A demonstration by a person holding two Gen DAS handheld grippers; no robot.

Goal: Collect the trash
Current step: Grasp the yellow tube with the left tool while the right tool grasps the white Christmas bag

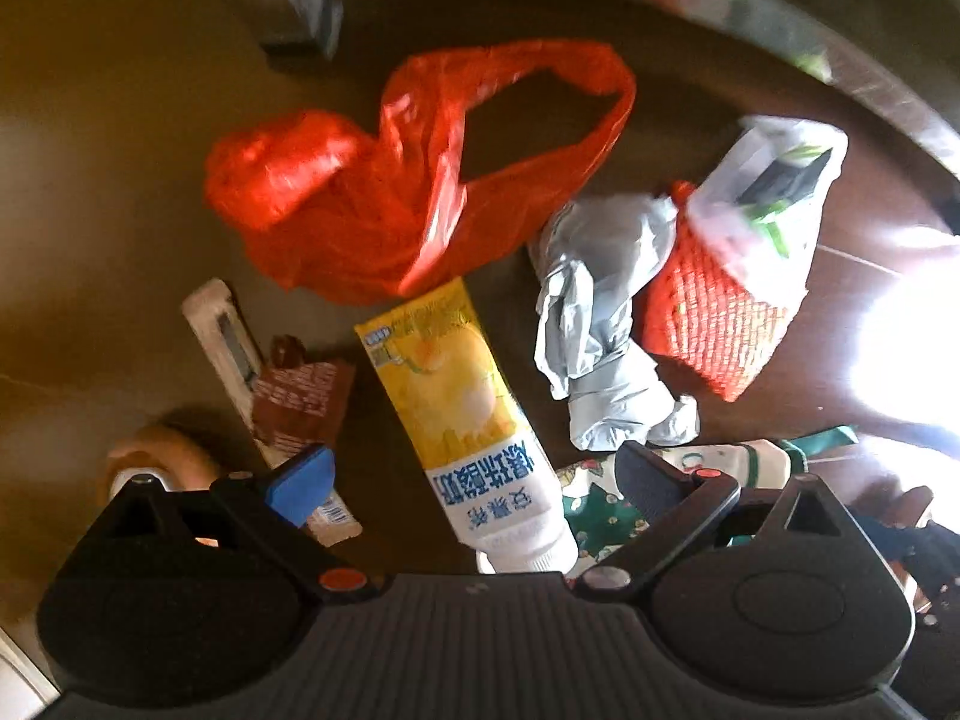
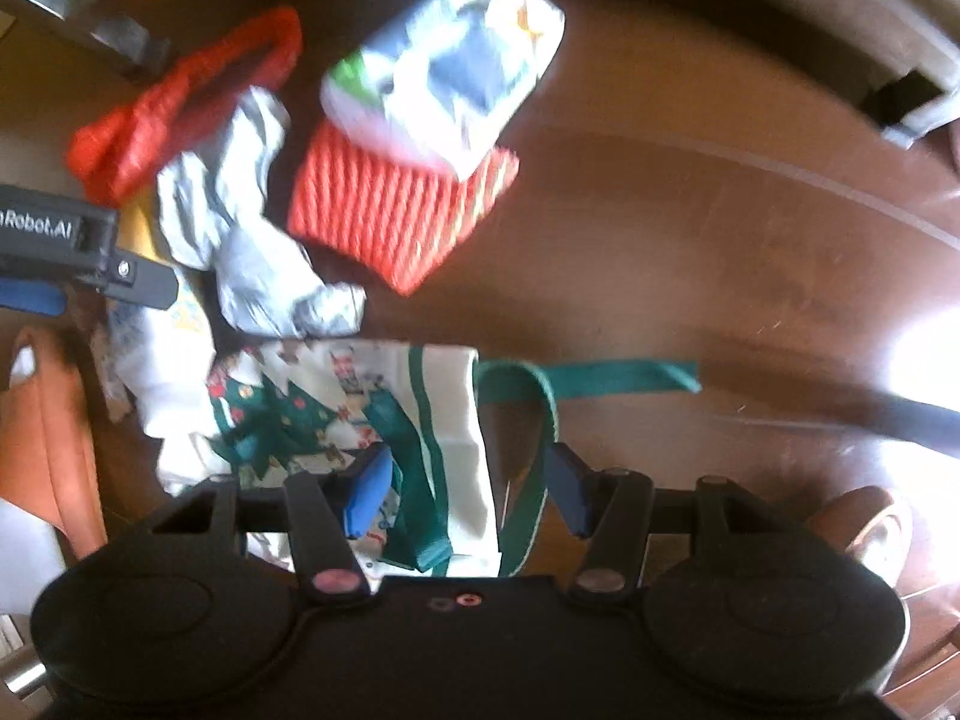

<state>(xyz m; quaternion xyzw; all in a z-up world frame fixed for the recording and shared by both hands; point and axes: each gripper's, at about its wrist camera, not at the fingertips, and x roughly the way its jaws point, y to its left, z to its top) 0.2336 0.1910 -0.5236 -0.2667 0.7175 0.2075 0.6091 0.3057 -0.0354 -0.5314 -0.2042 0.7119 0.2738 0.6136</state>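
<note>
A: Where is the trash?
B: Spread over the brown table [image 1: 120, 120]: a red bag [image 1: 384, 180], a yellow bottle [image 1: 462, 414], a grey wrapper [image 1: 600, 312].
A: And the jaws?
B: The left gripper [image 1: 474, 474] stands wide over the bottle, gripping nothing. The right gripper [image 2: 468, 486] stands wide over a tote bag [image 2: 336, 408], its green strap [image 2: 528, 396] between them.

crumpled red bag [image 1: 384, 192], yellow yogurt bottle [image 1: 462, 414], grey wrapper [image 1: 600, 312] lie together.
</note>
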